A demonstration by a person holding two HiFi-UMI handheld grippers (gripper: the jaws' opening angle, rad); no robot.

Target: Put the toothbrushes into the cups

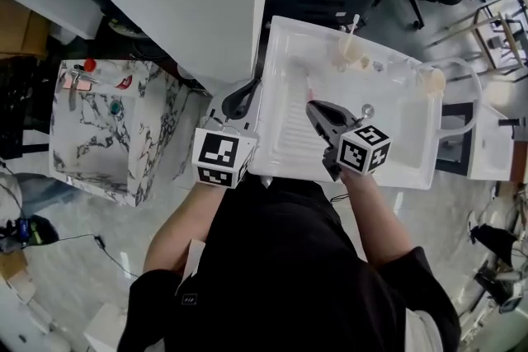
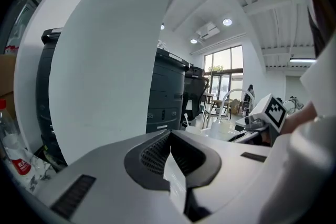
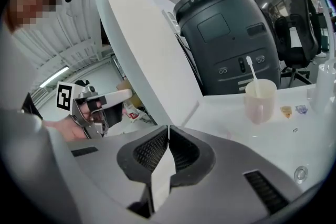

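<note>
While gripping nothing, pressed pad to pad: left tongs [image 1: 246, 92], hanging just off the left edge of the white tabletop [image 1: 396, 157], toward its near-left corner. Likewise closed on empty air: right tongs [image 1: 313, 107], over the ribbed stretch of the tabletop, between its middle and its near edge, pointing toward the far edge. Just beyond the right tips, lying flat: a thin pinkish stick [image 1: 309, 85], probably a toothbrush not yet cupped, though too small to be sure. Farther out, near the far edge: a pale cup [image 3: 260, 102] with a white toothbrush [image 3: 251, 68] already standing in it. Toward the far-right corner: a second cup [image 1: 431, 81], contents not clear. Likely next: parting the right tongs and pinching the lying stick. Risks from here: coming down with the tongs unopened and merely shoving it along the slick surface; pinching too near one end and letting it swing or drop on the way; catching a light cup's rim with the brush head and tipping it over; knocking the standing toothbrush out when adding another. For the left tongs, clipping the tabletop's left edge when swinging in.
</note>
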